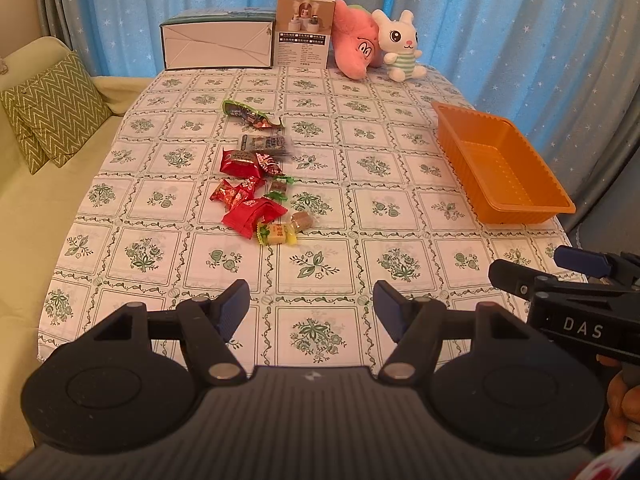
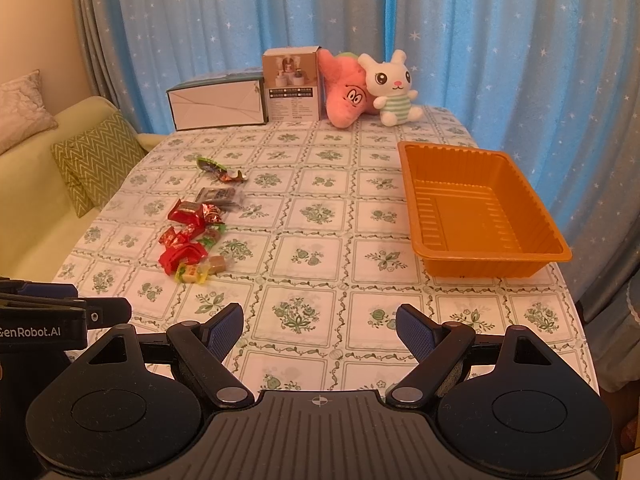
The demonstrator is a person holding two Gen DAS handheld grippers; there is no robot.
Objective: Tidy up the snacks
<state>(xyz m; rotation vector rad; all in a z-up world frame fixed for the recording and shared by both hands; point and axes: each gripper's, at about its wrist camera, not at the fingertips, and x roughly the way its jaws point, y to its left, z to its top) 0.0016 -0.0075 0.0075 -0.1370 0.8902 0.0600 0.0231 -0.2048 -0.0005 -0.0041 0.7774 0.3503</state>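
Several wrapped snacks lie in a loose line on the patterned tablecloth: red packets (image 1: pixel 253 214) (image 2: pixel 182 256), a yellow candy (image 1: pixel 277 234) (image 2: pixel 191 273), a grey pouch (image 1: pixel 264 145) (image 2: pixel 219 196) and a green wrapper (image 1: pixel 249 113) (image 2: pixel 218 169). An empty orange tray (image 1: pixel 505 168) (image 2: pixel 476 212) stands on the table's right side. My left gripper (image 1: pixel 311 309) is open above the near table edge, well short of the snacks. My right gripper (image 2: pixel 319 330) is open too, nothing between its fingers; it also shows at the right edge of the left wrist view (image 1: pixel 532 266).
At the far edge stand a white box (image 1: pixel 218 46), a brown carton (image 1: pixel 304 36), a pink plush (image 1: pixel 356 46) and a white rabbit plush (image 1: pixel 402 46). A sofa with a green zigzag cushion (image 1: pixel 48 108) is left of the table. Blue starred curtains hang behind.
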